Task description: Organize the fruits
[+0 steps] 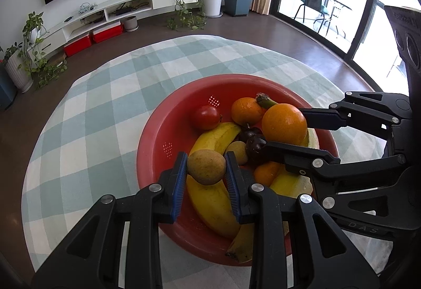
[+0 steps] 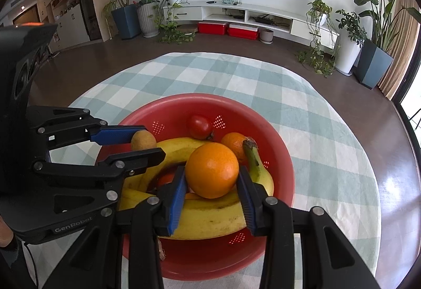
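In the lower centre of the left wrist view, the left gripper (image 1: 206, 166) was closed on a small brownish-green fruit (image 1: 206, 166), its blue pads (image 1: 179, 178) pressed against either side. The fruit sat over the red colander bowl (image 1: 158, 147), just above a banana (image 1: 210, 194). At the right of that frame the right gripper (image 1: 285, 133) was closed around a large orange (image 1: 284, 123); in the right wrist view the same orange (image 2: 212, 170) filled the centre, clamped between the blue pads (image 2: 176, 197) over the bananas (image 2: 210, 215).

The rest of the fruit lay in the bowl, which stood on a checked tablecloth (image 1: 92, 104): a tomato (image 1: 206, 116), a second orange (image 1: 247, 110) and dark plums (image 1: 254, 145) beneath the right gripper's lower finger.

The main risk looked to be the two grippers working close together over one crowded bowl. If either swung sideways, its fingers could strike the other or knock its fruit loose. The orange was round, smooth and wide for the jaws, so it seemed likely to slip if the grip slackened or the gripper tilted. The small fruit appeared to be held near the pad tips, where a jolt might roll it out. Anything dropped would probably land on the heaped fruit and bounce toward the rim or onto the cloth.
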